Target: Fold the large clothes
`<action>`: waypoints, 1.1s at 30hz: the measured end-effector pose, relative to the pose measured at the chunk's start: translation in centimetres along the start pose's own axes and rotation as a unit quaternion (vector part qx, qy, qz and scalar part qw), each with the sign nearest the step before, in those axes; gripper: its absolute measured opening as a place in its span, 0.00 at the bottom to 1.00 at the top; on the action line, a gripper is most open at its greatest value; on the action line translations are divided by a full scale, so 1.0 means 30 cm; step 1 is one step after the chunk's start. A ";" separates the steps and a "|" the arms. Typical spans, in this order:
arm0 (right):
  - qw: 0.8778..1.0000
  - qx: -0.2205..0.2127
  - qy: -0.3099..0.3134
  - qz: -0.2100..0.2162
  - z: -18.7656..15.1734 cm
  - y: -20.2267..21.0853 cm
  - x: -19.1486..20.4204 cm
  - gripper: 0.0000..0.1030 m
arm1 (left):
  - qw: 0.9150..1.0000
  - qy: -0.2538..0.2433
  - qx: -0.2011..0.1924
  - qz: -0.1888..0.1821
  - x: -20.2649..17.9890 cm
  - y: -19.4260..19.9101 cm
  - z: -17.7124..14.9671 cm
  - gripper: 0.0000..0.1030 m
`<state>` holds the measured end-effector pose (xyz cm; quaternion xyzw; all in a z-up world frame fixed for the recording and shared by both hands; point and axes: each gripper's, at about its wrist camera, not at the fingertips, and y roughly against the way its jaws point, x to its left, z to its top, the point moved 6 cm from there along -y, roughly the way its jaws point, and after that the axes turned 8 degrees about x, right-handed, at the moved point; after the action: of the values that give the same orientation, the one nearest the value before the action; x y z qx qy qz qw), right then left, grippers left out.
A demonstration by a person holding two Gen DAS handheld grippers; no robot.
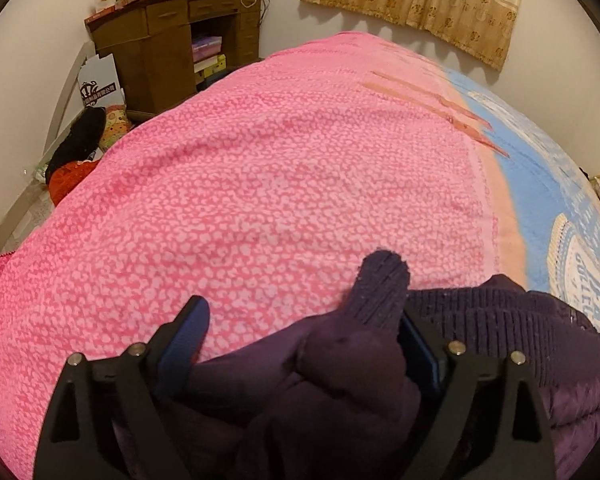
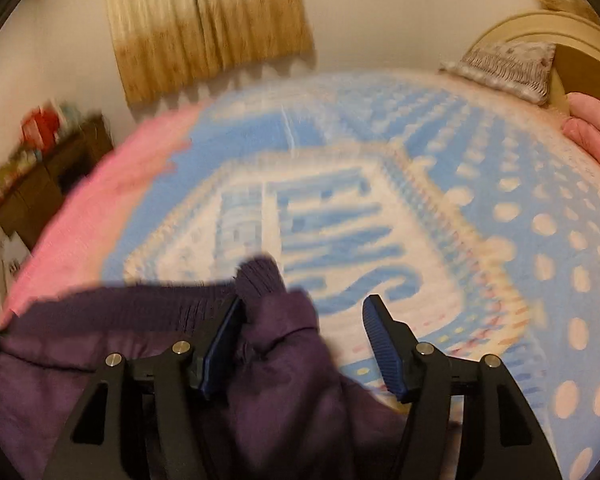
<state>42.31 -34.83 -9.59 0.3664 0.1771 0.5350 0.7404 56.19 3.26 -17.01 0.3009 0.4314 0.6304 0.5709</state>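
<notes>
A dark purple jacket (image 1: 500, 320) with a ribbed knit hem lies on the bed. In the left wrist view my left gripper (image 1: 300, 316) is open, and bunched purple fabric with a ribbed cuff (image 1: 380, 288) sits between its fingers, against the right finger. In the right wrist view my right gripper (image 2: 304, 316) is open; a ribbed corner of the jacket (image 2: 260, 280) rests against the left finger, and the fabric (image 2: 292, 380) piles up between the fingers. That view is blurred.
The bed carries a pink speckled blanket (image 1: 260, 184) and a blue-and-white patterned blanket (image 2: 420, 200). A brown desk (image 1: 172, 48) with clutter stands beyond the bed's far corner, with bags on the floor. A pillow (image 2: 508, 68) lies by the headboard. Curtains (image 1: 420, 0) hang on the wall.
</notes>
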 end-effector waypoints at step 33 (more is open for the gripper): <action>0.955 0.057 0.281 0.076 -0.222 -0.075 0.714 0.63 | 0.993 -0.003 -0.058 -0.100 -0.008 0.349 -0.067 0.95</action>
<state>47.27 -13.08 -12.92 0.2553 0.3796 0.6602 0.5957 49.66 2.88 -8.57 0.2247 0.4202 0.5934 0.6487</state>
